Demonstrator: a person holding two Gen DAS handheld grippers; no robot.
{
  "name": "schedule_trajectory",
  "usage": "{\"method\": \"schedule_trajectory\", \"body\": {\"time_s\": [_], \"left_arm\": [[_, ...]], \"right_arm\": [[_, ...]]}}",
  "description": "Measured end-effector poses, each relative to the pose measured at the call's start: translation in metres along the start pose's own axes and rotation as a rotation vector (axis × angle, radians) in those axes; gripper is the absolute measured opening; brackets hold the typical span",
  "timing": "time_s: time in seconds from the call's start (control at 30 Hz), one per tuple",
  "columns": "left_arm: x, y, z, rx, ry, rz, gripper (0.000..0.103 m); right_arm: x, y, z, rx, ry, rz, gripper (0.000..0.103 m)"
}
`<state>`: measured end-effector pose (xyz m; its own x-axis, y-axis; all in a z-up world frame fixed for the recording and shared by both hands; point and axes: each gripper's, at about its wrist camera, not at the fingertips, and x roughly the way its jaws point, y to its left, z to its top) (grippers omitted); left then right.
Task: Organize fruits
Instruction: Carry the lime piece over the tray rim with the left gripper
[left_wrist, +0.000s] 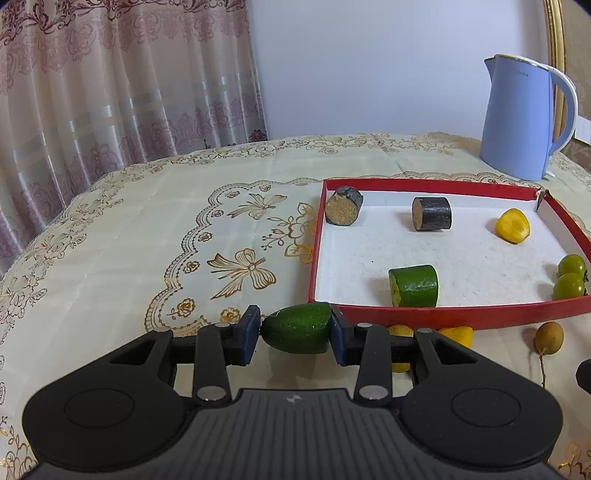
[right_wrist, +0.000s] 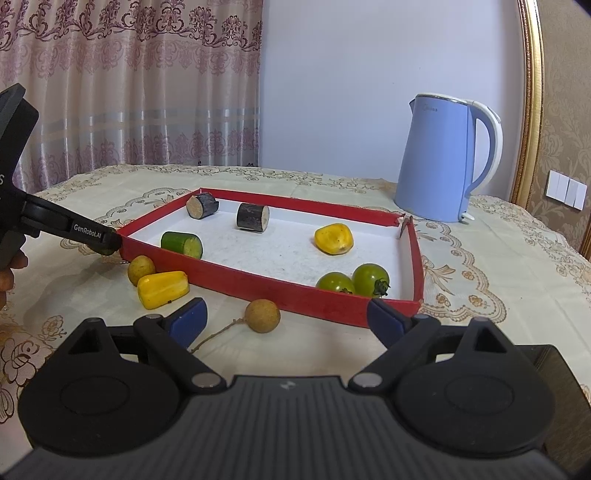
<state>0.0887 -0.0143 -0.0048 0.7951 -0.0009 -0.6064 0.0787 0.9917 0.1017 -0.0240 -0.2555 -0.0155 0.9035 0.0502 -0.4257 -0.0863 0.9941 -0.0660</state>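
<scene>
My left gripper is shut on a green cucumber end piece, held just outside the near left corner of the red tray. In the right wrist view the left gripper sits at the tray's left corner. The tray holds two dark sugarcane pieces, a green cucumber chunk, a yellow fruit piece and two green tomatoes. My right gripper is open and empty, with a brown longan between its fingers.
A yellow fruit piece and a small round yellow-brown fruit lie on the tablecloth in front of the tray. A blue kettle stands behind the tray at the right. A curtain hangs behind the table.
</scene>
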Motion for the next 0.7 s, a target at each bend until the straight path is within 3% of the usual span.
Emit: {"method": "schedule_trajectory", "body": {"time_s": [0.7], "left_arm": [[-0.019, 0.001, 0.011, 0.013, -0.073, 0.019, 0.038]], "right_arm": [[-0.001, 0.001, -0.002, 0.003, 0.001, 0.002, 0.093]]}}
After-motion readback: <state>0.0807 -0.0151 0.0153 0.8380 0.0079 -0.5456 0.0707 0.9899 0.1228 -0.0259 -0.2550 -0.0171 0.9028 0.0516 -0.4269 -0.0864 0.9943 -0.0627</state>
